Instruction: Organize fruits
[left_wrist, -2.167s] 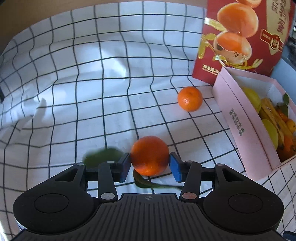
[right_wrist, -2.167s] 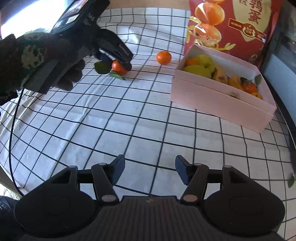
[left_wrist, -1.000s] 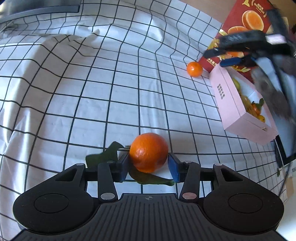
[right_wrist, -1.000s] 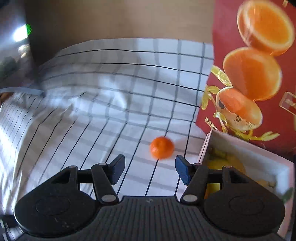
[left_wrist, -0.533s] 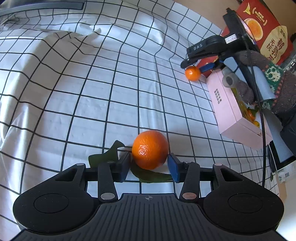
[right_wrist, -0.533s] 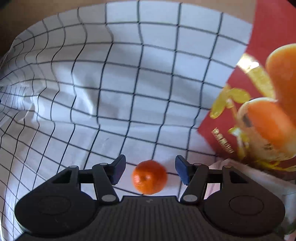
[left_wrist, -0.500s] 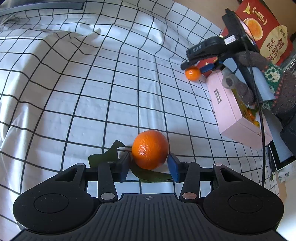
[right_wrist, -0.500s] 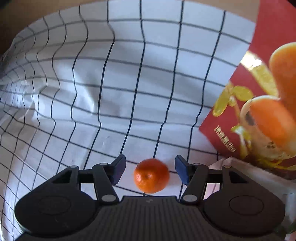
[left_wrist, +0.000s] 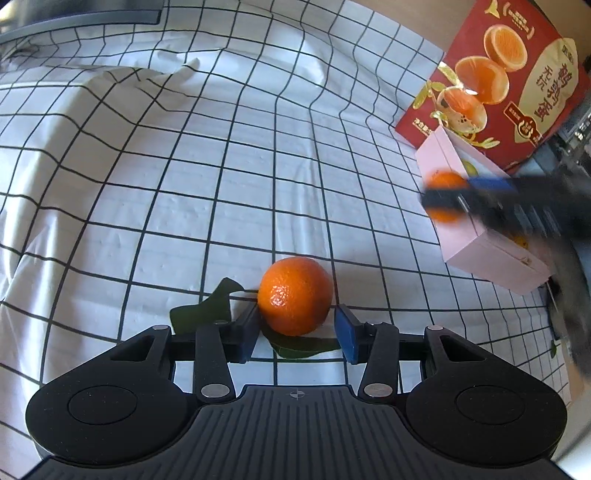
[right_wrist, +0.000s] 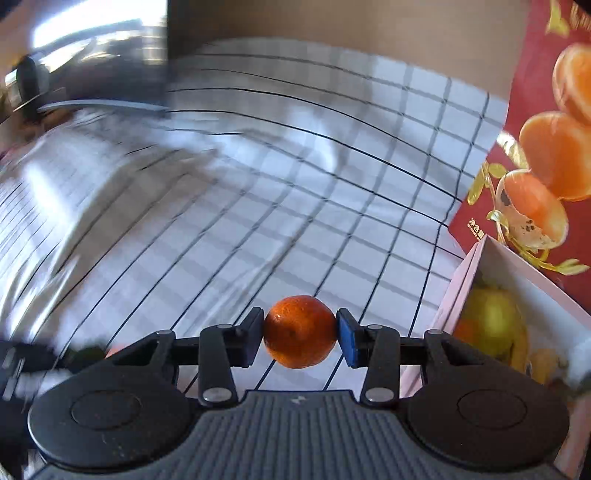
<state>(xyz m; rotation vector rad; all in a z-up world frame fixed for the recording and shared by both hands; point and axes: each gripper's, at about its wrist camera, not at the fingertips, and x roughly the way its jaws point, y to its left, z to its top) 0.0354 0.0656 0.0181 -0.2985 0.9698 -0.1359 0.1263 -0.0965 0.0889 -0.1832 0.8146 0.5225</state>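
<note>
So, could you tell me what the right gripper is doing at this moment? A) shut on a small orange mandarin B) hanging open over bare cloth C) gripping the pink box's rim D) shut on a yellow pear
A: in the right wrist view, both pads of the right gripper press against the sides of the small orange mandarin, which sits beside the pink cardboard box, not in it.

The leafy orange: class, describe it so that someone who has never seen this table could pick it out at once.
Start at the checked tablecloth and the pink box at its right side. Out on the open cloth, between the left gripper fingers, sits the orange. Unlike the small mandarin in the right gripper, it has dark green leaves attached.
</note>
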